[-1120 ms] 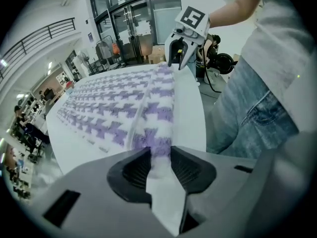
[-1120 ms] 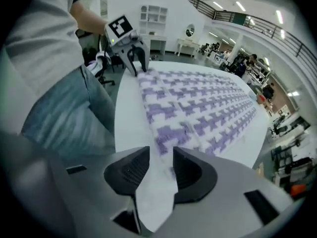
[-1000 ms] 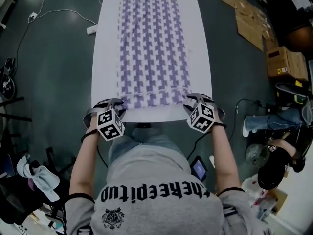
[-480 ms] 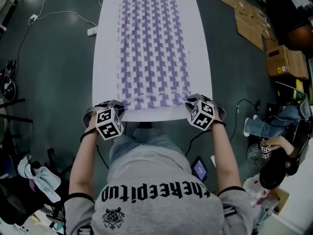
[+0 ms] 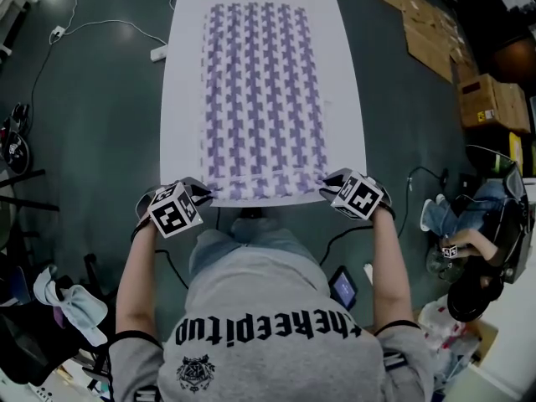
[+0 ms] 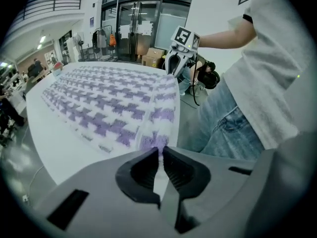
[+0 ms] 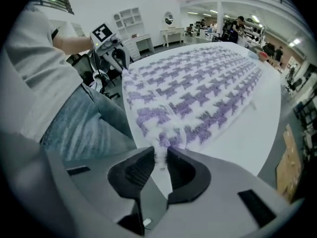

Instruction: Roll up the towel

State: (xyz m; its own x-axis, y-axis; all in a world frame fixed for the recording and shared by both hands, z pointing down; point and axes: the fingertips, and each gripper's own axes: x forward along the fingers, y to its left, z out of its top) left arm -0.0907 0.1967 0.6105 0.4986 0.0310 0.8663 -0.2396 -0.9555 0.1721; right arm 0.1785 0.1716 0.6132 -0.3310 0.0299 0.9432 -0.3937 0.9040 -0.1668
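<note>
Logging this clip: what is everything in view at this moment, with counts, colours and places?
towel: one, purple-and-white pattern, spread along the table
table: one, white, centre
cardboard boxes: several, brown, floor at right
power strip: one, white, floor at upper left, cable attached
cloth: one, pale, lower left
second person: one, blue jeans, lower right
left gripper: one, grey, shut on the towel's near left corner
right gripper: one, grey, shut on the towel's near right corner
</note>
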